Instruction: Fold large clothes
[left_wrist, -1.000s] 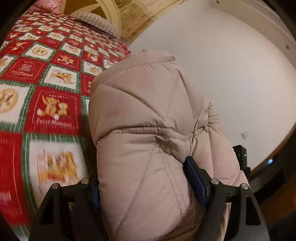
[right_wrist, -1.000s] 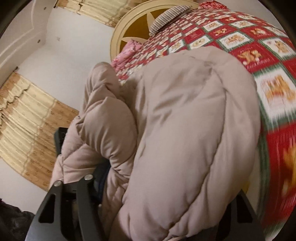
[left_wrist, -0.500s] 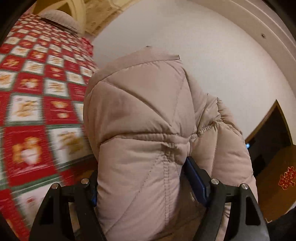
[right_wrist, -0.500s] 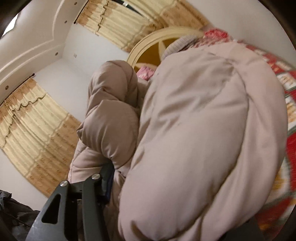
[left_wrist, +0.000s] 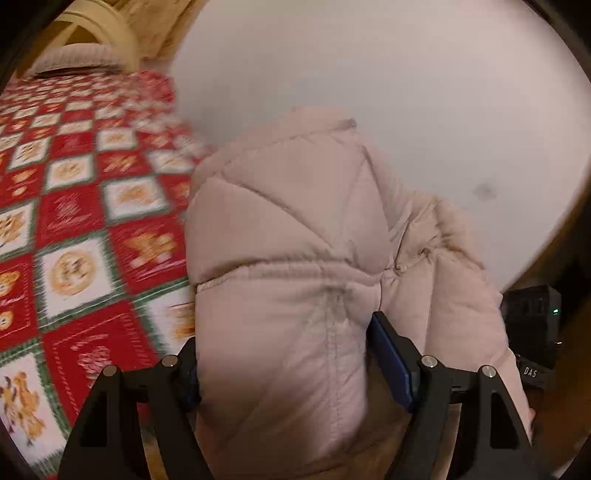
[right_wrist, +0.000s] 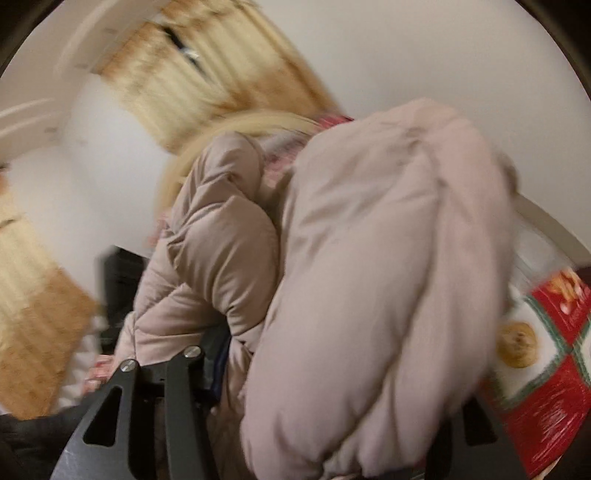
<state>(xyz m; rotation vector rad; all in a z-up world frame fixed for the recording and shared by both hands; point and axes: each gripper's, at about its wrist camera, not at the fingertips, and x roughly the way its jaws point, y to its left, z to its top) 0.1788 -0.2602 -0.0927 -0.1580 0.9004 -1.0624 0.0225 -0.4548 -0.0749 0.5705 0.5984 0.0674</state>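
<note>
A beige quilted puffer jacket (left_wrist: 295, 258) fills the middle of the left wrist view, held up off the bed. My left gripper (left_wrist: 284, 362) is shut on a thick fold of it, with the blue pads pressing both sides. The same jacket (right_wrist: 369, 277) bulges across the right wrist view. My right gripper (right_wrist: 325, 398) is shut on another bunch of it; its right finger is hidden under the fabric. The jacket hangs between the two grippers above the bed.
The bed has a red, white and green patchwork quilt (left_wrist: 81, 229), which also shows in the right wrist view (right_wrist: 546, 369). A pillow (left_wrist: 74, 61) and cream headboard (left_wrist: 99, 26) lie at the far end. A black device (left_wrist: 532, 325) stands at right. Golden curtains (right_wrist: 207, 85) hang behind.
Both grippers have lifted and swung with the jacket; the views now tilt up toward walls and curtains, and less of the quilt shows. Both grips are unchanged.
</note>
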